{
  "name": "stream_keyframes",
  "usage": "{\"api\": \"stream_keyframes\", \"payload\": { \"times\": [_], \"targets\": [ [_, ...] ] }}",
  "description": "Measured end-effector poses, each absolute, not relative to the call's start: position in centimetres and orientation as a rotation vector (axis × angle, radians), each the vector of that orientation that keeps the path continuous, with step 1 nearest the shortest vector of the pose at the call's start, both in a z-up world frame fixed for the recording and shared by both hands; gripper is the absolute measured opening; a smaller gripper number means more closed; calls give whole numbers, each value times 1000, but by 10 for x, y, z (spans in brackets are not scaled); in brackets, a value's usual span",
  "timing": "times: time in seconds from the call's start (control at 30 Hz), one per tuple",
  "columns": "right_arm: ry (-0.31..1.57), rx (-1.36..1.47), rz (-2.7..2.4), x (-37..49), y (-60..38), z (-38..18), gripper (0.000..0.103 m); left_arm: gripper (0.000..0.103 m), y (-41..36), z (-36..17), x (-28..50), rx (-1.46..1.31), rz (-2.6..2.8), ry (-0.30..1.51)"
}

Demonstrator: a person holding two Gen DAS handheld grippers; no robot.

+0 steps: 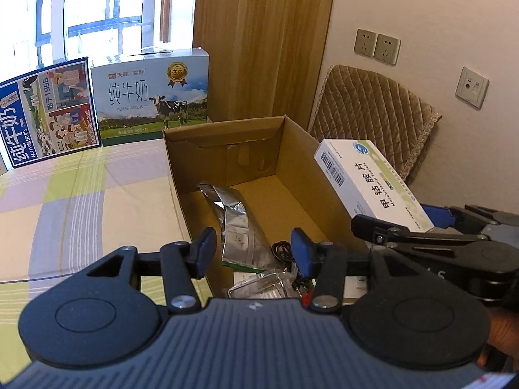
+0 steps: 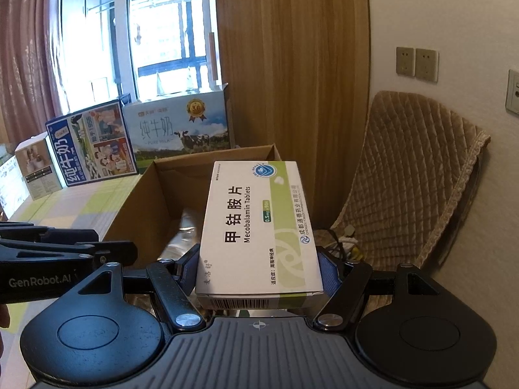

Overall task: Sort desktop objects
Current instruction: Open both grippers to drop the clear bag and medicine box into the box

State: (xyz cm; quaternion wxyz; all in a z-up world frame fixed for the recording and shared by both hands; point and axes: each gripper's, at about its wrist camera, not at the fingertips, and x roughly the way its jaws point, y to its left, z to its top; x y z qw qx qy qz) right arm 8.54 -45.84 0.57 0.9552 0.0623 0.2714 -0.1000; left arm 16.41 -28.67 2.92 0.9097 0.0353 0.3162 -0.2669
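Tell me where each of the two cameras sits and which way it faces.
Left wrist: on the left gripper, jaws open, looking into the cardboard box; the right gripper enters at its right.
Right wrist: on the right gripper, jaws shut on the tablet box, facing the cardboard box; the left gripper shows at its left.
Shared: both boxes, milk cartons, cushion.

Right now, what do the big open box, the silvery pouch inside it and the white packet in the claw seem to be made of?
Open box: brown corrugated cardboard, matt, with folded flaps.
Silvery pouch: probably foil or metallised plastic; it is shiny and creased.
White packet, held in the right claw: thin printed card, smooth, with sharp folded edges.
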Motion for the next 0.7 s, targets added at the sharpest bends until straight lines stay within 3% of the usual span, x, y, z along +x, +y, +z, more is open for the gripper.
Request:
{"api": "stream_keyframes", "payload": {
  "times": [0.33,0.43,0.7],
  "targets": [
    [534,142,-160,102,-457,15,68,45,-274,33,163,27,-539,657],
    [524,155,-153,113,-461,18,74,49,-271,35,163,20,-533,658],
    [522,175,-173,94,-461,18,77,53,-261,40,159,1,-530,668]
  ]
}}
